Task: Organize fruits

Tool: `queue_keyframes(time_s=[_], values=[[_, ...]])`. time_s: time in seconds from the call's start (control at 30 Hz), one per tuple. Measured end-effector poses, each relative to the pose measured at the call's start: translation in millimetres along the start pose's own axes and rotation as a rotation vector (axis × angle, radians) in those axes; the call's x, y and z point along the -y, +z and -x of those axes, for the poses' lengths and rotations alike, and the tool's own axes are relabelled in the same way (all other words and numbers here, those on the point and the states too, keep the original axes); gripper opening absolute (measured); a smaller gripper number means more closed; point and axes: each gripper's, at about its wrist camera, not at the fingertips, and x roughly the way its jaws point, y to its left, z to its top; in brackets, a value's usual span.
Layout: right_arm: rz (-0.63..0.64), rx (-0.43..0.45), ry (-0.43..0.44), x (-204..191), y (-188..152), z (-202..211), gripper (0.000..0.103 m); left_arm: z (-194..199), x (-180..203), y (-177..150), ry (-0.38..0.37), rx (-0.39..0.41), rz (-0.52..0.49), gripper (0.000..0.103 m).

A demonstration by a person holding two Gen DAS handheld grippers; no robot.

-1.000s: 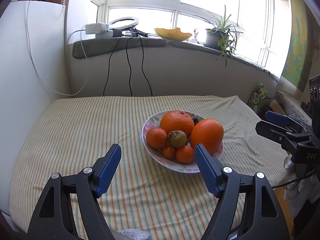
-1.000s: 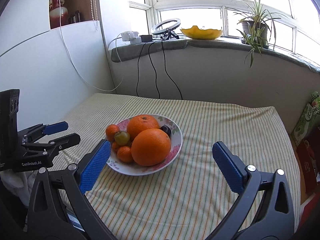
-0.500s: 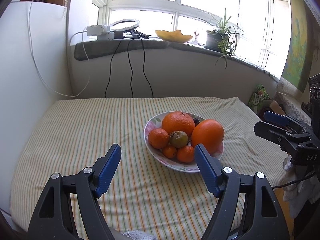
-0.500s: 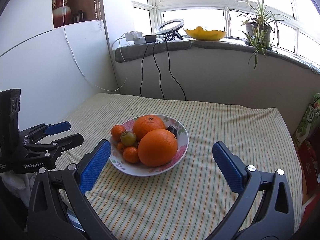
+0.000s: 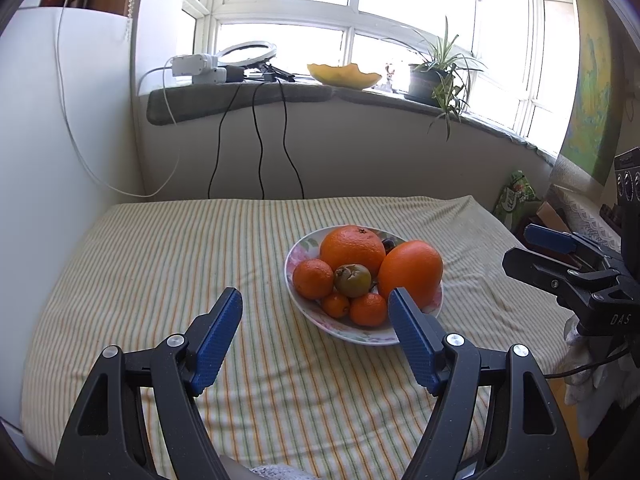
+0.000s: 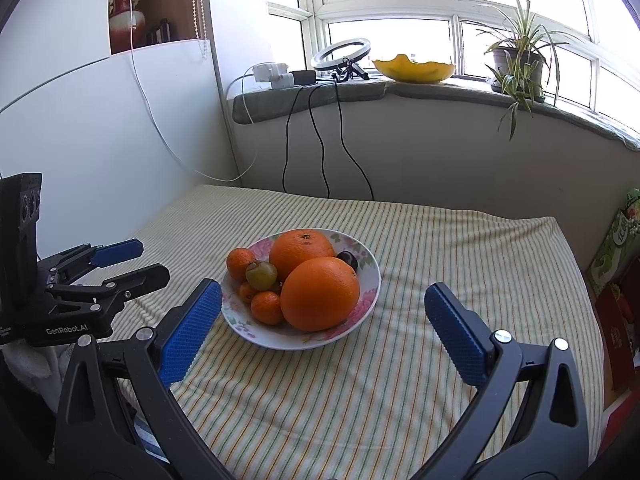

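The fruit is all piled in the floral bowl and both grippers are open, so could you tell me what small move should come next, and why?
Probably ease the right gripper forward and down around the nearest big orange. That orange sits at the front of the bowl, on top of the pile and right between the open pads, while the left gripper hangs short of the bowl, empty.

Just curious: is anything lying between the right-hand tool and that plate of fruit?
Nothing: in the right wrist view only bare striped cloth separates the open right tool from the plate.
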Motion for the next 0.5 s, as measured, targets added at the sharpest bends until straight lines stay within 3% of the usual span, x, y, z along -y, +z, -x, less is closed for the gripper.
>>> queue_keyframes(time_s=[0.5], values=[[-0.014, 0.002, 0.000, 1.9, -0.7, -0.4, 0.103, -3.3, 3.7, 1.2, 0.005, -0.004, -0.010, 0.076]])
